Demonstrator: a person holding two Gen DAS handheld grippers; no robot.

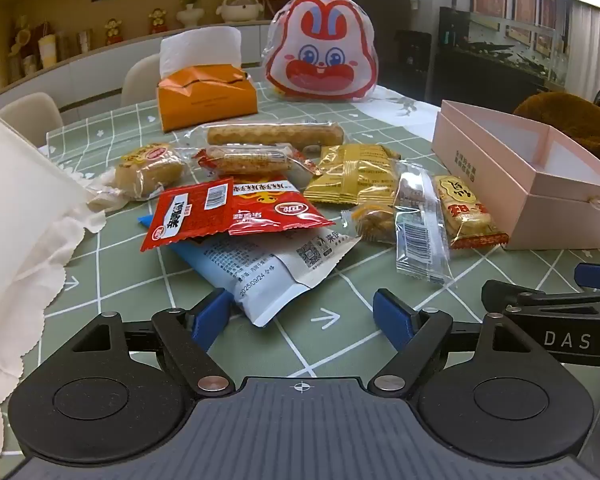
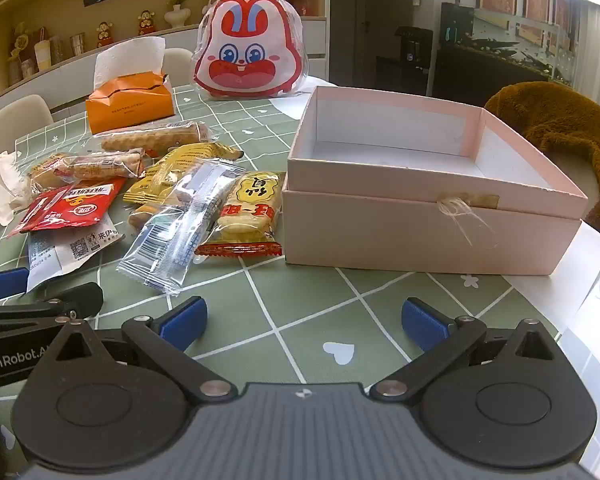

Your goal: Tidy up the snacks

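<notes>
Lying just ahead of the spread, empty left hand-held gripper [image 1: 302,316], the white pouch [image 1: 268,268] points its long axis toward it, nearer than the equally spread right hand-held gripper [image 2: 304,320].

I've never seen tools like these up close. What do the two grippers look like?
Both look alike: a grey ribbed body with a small crosshair mark, two round black discs, and black hinged links with silver pins carrying blue finger pads. The left gripper has pads like the right gripper. White lettering on their sides reads "DAS" and "GenRobot.A".
</notes>
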